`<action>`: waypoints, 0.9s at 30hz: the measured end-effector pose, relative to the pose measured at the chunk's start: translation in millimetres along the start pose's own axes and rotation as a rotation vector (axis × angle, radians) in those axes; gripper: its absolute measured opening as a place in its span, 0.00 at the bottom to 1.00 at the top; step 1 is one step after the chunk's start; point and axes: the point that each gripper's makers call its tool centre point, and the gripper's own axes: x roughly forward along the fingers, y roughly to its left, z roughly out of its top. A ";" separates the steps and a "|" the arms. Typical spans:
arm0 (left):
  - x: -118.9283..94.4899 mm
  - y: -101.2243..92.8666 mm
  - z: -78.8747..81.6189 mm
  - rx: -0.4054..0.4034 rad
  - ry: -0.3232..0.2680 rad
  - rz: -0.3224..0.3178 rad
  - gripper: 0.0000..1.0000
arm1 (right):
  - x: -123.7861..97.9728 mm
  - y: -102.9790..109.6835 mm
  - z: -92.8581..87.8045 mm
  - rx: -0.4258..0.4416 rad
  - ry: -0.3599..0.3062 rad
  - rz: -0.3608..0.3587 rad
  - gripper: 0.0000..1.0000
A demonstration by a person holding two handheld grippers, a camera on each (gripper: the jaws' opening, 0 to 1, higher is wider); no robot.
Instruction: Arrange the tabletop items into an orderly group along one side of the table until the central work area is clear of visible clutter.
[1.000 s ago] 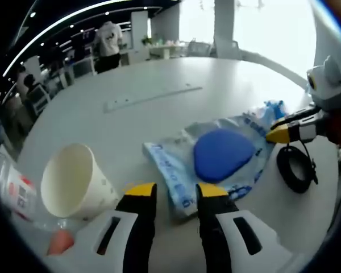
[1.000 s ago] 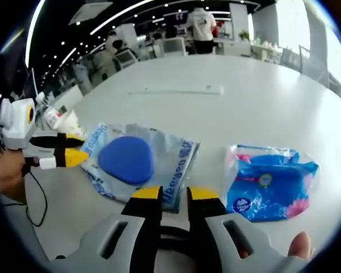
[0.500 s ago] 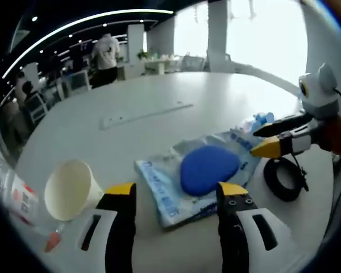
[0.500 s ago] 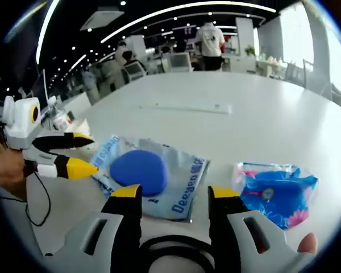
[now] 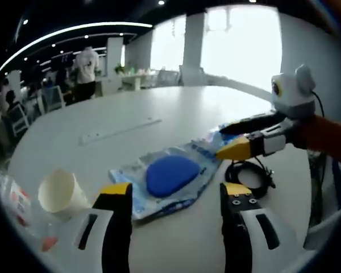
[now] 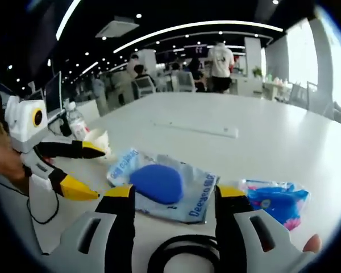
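Two pairs of jaws now stand spread and empty, where a second ago both were nearly pinched together over the near edge of the clear plastic bag (image 5: 159,185). In the left gripper view, the left gripper (image 5: 174,189) has its yellow tips wide on either side of the bag's near edge, with nothing between them; in the right gripper view, the right gripper (image 6: 170,193) is likewise parted above the black cable coil (image 6: 184,254), gripping nothing. Both cameras have also pulled back and risen, so the bag looks smaller and lies farther off than before.

Outward from the tips, the bag lies flat on the white table (image 5: 176,108) with a blue pad (image 5: 171,174) showing through it. To the right gripper's side sits a blue tissue pack (image 6: 271,200), just beside the bag. To the left gripper's side a paper cup (image 5: 58,194) lies tipped over near a plastic bottle (image 6: 77,122). A long pale strip (image 5: 120,130) lies well apart, farther across the table.

My reading is that the bag has been let go, or the grip abandoned. Items remain loosely spread across the middle, so the grouping along one edge seems far from done, and each piece will need a fresh grasp.
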 end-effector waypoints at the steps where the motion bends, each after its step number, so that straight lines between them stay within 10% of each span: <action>1: -2.2 -0.7 0.3 -0.002 -0.008 -0.003 0.62 | -2.1 3.6 0.3 -0.007 -0.001 0.002 0.57; 27: -79.6 -13.5 -6.5 -0.053 -0.030 -0.048 0.91 | -69.5 51.0 -15.4 -0.009 -0.011 -0.026 0.87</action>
